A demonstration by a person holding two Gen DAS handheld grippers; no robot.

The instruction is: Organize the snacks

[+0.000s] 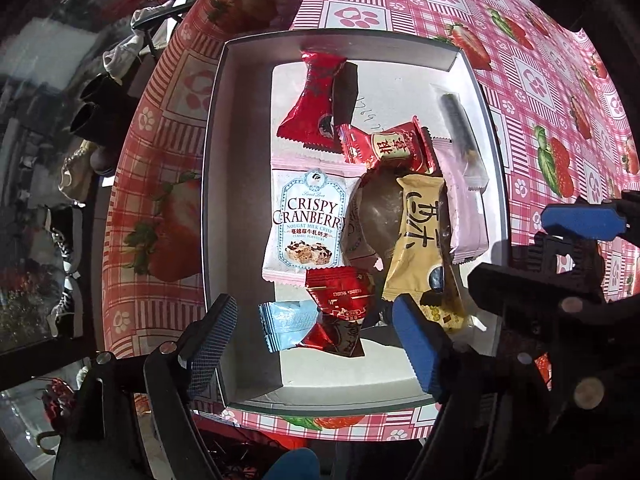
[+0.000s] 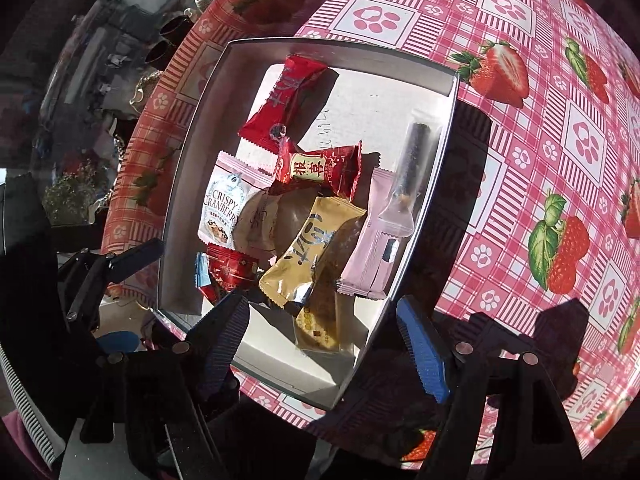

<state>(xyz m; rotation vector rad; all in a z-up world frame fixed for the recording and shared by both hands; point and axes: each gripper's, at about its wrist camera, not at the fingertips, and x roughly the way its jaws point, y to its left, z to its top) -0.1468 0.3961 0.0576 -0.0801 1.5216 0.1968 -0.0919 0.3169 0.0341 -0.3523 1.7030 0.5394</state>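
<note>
Both grippers poised over a white box (image 1: 240, 64) on a strawberry cloth (image 1: 540, 80), pointing down. Left gripper (image 1: 316, 332) spread wide, gripping nothing, fingers astride a red candy (image 1: 340, 312) and a blue packet (image 1: 286, 322) at the box's near end. Right gripper (image 2: 324, 340) likewise wide and empty, above a yellow pack (image 2: 312, 248) and the box's near wall. Snacks heaped mid-box: cranberry crisp (image 1: 306, 224), red pouch (image 1: 316, 100), pink wrapper (image 1: 464, 208), dark stick (image 1: 456, 124) along the right wall

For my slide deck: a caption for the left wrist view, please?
Open left tongs hover over a white box of wrapped snacks on a strawberry tablecloth.
</note>
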